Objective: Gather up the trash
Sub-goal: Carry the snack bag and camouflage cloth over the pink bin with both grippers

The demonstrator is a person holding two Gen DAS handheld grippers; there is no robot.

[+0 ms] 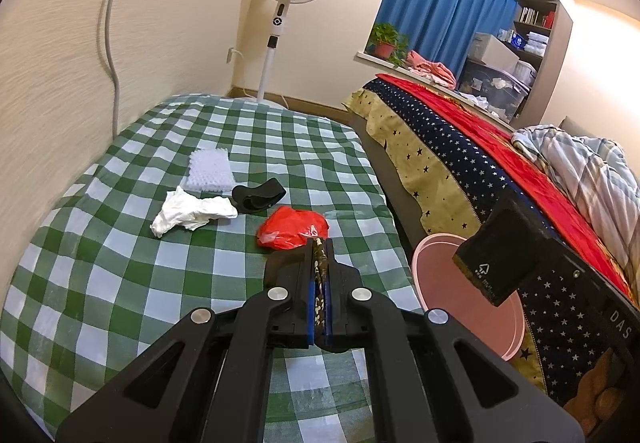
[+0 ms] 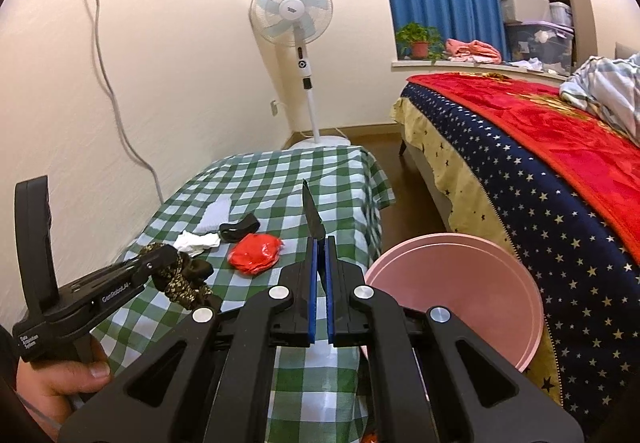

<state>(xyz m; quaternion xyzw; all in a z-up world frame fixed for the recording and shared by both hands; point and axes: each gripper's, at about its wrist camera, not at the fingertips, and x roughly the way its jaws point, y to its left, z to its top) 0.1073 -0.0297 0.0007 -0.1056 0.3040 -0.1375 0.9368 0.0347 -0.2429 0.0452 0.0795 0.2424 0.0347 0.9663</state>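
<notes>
well, the checked table (image 1: 100,263) drops off at its right edge beside the pink bin (image 2: 460,283). left tongs (image 1: 319,243) pinch a dark patterned rag (image 2: 180,279); right tongs (image 2: 319,239) pinch a black scrap (image 2: 312,211); red wrapper (image 1: 292,228) just beyond.

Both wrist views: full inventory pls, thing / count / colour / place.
Checked cloth: 1, green-white, covers the table by the wall.
White foam sheet: 1, white, far on the cloth.
Crumpled tissue: 1, white, before the foam.
Black band: 1, black, right of the tissue.
Red plastic bag: 1, red, mid cloth.
Patterned scrap: 1, black-gold, in the left gripper.
Dark shard: 1, black, in the right gripper.
Pink bin: 1, pink, between table and bed.
Fan: 1, white-blue, far corner.
Bed: 1, red and starred navy, right.
Potted plant: 1, green, windowsill.
Left gripper: 1, black, shut on the scrap.
Right gripper: 1, black, blue pads, shut on the shard.
</notes>
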